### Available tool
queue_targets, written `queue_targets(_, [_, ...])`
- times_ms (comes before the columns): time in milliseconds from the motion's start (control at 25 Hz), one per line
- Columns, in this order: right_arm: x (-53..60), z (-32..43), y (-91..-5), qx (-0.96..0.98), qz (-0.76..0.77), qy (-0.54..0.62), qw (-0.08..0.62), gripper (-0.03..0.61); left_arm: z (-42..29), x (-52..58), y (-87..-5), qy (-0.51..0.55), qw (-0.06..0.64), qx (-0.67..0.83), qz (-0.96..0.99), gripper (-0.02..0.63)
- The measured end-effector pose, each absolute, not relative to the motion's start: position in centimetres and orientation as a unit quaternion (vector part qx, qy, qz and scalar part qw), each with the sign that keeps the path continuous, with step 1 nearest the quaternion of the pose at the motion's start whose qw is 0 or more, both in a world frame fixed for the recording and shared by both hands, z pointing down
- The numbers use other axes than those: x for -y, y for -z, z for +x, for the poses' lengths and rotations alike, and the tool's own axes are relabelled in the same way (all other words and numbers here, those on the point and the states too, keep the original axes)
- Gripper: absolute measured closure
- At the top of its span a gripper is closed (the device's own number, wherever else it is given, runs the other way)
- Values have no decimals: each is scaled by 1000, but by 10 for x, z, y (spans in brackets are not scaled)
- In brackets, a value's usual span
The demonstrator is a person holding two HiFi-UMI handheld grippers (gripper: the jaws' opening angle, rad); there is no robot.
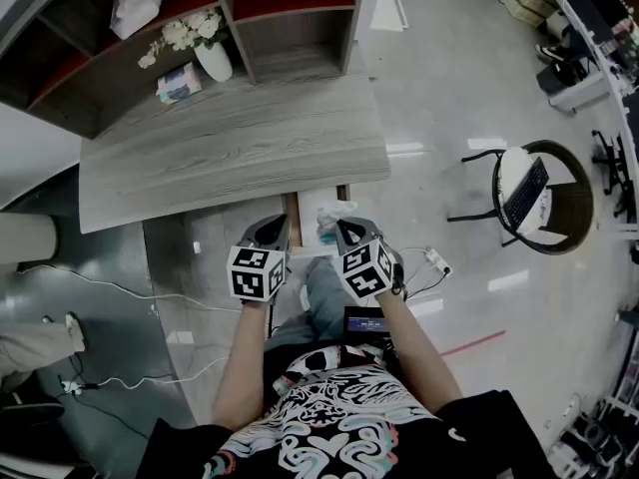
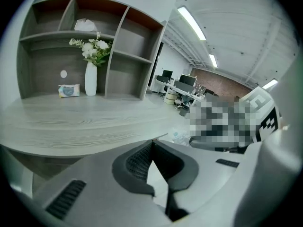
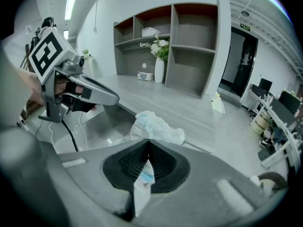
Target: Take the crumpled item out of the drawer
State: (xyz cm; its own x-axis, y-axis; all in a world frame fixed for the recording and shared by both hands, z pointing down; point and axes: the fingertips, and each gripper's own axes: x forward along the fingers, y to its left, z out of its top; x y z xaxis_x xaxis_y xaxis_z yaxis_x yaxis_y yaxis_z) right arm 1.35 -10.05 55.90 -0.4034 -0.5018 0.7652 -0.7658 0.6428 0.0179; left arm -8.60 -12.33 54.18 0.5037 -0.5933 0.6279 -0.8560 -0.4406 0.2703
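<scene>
The crumpled item point(image 1: 327, 218) is a white and pale blue wad, and it sits at the open drawer point(image 1: 293, 220) under the grey desk's point(image 1: 230, 148) front edge. My right gripper point(image 1: 344, 230) is shut on it. In the right gripper view the wad point(image 3: 156, 126) bulges out past the closed tips of the right gripper point(image 3: 148, 142), and a strip of it shows between the jaws. My left gripper point(image 1: 277, 223) hovers just left of the drawer. Its jaws point(image 2: 152, 143) are shut with nothing in them. It also shows as the left gripper point(image 3: 102, 96) in the right gripper view.
A shelf unit point(image 1: 290, 28) stands at the back of the desk with a white vase of flowers point(image 1: 212, 56) and a tissue pack point(image 1: 178, 83). A round chair point(image 1: 539, 198) holding a keyboard stands to the right. Cables point(image 1: 120, 287) and a power strip point(image 1: 436, 260) lie on the floor.
</scene>
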Motion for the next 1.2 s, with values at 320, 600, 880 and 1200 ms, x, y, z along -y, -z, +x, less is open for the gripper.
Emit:
queue_targets(320, [95,12,-526,828,402,-150,361,571,-88,121,-500,-198,257,446,834,611])
queue_targets(600, [90,10,-494,836,413,-125,340,571,-89,120,-458,-162,228,461,842,611])
queue_targets(880, [76,9,-465,839,429,-107,316,571,-88,112,-423,-114,215,462,853,611])
queue_targets(1200, [61,14,-445,839,445,-98,297,571,-87,99,-405,-101,201,456,861,611])
